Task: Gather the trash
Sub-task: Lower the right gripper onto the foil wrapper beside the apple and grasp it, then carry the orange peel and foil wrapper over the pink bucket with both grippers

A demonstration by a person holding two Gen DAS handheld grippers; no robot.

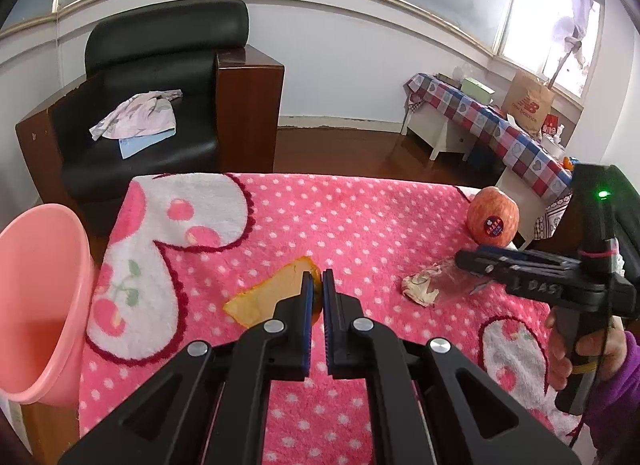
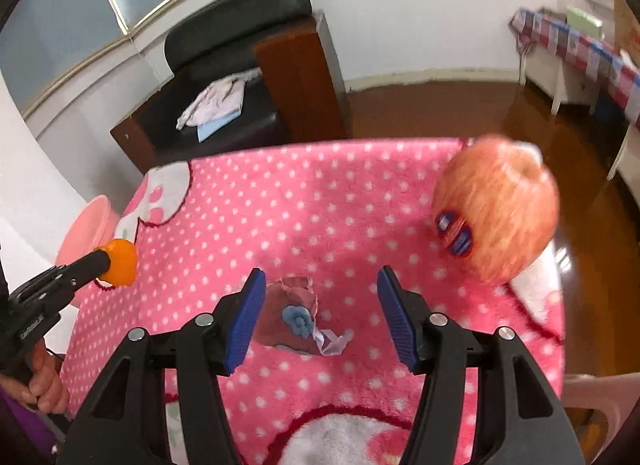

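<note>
My left tongs (image 1: 317,285) are clamped on the orange peel (image 1: 272,293), lifted over the pink dotted worktop (image 1: 360,217), with the pink bin (image 1: 40,305) at nine o'clock. My right tongs (image 2: 320,305) stand apart above the crumpled wrapper (image 2: 296,317), the apple (image 2: 496,209) at two o'clock.

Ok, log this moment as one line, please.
left gripper: shut on orange peel | right gripper: open over crumpled wrapper | apple: untouched on pink blanket | pink bin: table's left edge

L gripper (image 1: 317,285): blk, blue pads, silver screws | R gripper (image 2: 320,293): same, green LED | sleeve (image 1: 616,405): purple
</note>
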